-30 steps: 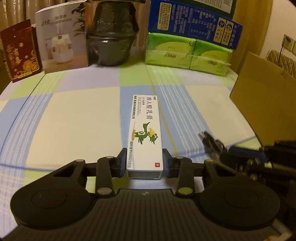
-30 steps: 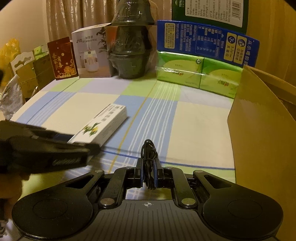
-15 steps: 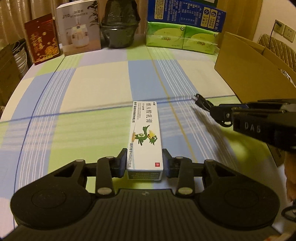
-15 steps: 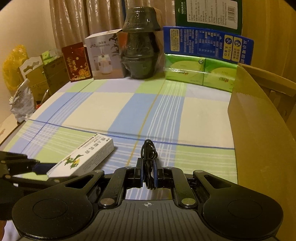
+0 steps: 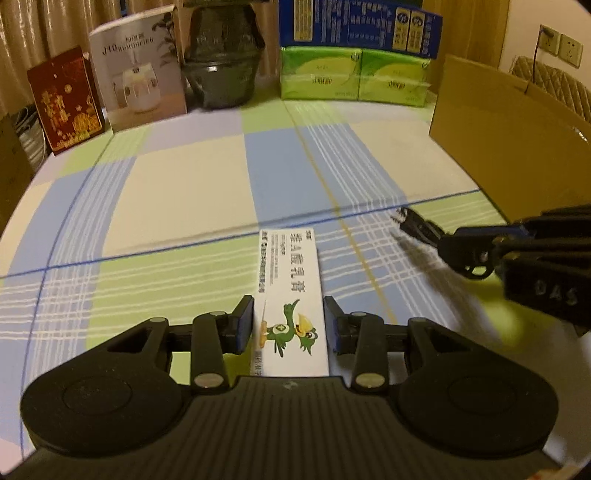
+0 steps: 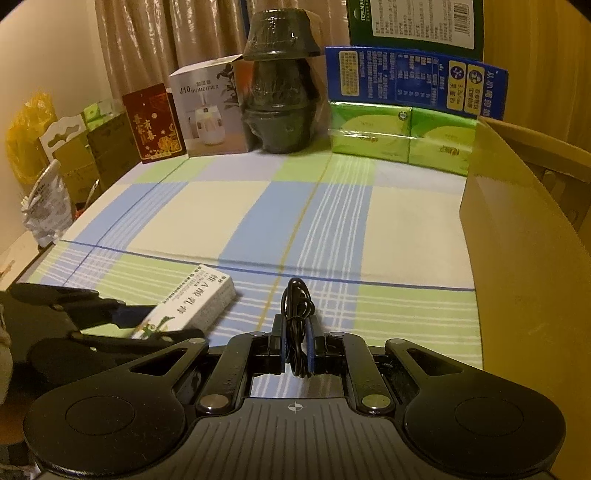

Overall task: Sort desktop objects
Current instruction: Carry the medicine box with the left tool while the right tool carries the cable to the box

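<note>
A white ointment box point(image 5: 291, 295) with a green bird picture lies between the fingers of my left gripper point(image 5: 290, 325), near the table's front; the jaws stand slightly apart from its sides. The box also shows in the right wrist view point(image 6: 192, 306), low at the left. My right gripper point(image 6: 295, 343) is shut on a coiled black cable point(image 6: 297, 317), held above the checked tablecloth point(image 6: 258, 206). In the left wrist view the right gripper point(image 5: 443, 243) comes in from the right with the cable point(image 5: 413, 223) sticking out.
An open cardboard box point(image 6: 524, 258) stands at the right edge. Along the back stand a red box point(image 5: 64, 99), a humidifier box point(image 5: 142, 77), a dark wrapped pot point(image 5: 225, 70), green tissue packs point(image 5: 354, 77) and a blue carton point(image 5: 358, 26).
The left gripper pulled back toward the table's front with the ointment box, and its jaws now stand a little wider around it. The right gripper also drew back, still holding the cable.
</note>
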### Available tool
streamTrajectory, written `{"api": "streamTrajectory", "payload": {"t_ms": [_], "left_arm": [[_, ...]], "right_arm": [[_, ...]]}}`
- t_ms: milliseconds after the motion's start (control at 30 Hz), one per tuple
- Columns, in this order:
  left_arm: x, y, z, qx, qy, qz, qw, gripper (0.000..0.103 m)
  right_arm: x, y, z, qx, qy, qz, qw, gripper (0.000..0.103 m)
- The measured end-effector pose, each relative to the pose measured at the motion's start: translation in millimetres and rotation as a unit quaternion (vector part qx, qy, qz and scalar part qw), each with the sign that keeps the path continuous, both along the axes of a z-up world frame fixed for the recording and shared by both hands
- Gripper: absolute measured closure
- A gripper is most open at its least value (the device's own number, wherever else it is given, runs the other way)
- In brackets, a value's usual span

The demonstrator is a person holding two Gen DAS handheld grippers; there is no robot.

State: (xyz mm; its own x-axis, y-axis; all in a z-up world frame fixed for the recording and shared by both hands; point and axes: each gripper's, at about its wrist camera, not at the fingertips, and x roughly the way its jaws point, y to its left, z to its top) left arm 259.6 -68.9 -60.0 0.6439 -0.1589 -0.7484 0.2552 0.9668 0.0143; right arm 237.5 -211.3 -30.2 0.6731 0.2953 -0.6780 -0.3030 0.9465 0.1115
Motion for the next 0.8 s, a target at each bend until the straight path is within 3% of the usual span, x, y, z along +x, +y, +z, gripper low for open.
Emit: {"api": "streamTrajectory", "payload": {"t_ms": [433, 600, 800], "left_arm": [[-19.8, -5.9, 17.5, -0.016, -0.011, 0.007, 0.9998, 0.07], [-33.7, -6.4, 26.1, -0.024, -0.012, 0.013, 0.9996, 0.07], [-67.7, -11.2, 39.4, -0.061, -0.01, 0.034, 0.9975, 0.07]], "right_arm": [[-11.7, -4.8, 15.8, 0.005, -0.028, -0.013, 1.0, 0.096], [-36.9, -8.6, 25.6, 0.013, -0.041, -0.023, 0.999, 0.096], [-73.7, -20.1, 37.3, 0.018, -0.037, -0.037, 0.998, 0.096]]}}
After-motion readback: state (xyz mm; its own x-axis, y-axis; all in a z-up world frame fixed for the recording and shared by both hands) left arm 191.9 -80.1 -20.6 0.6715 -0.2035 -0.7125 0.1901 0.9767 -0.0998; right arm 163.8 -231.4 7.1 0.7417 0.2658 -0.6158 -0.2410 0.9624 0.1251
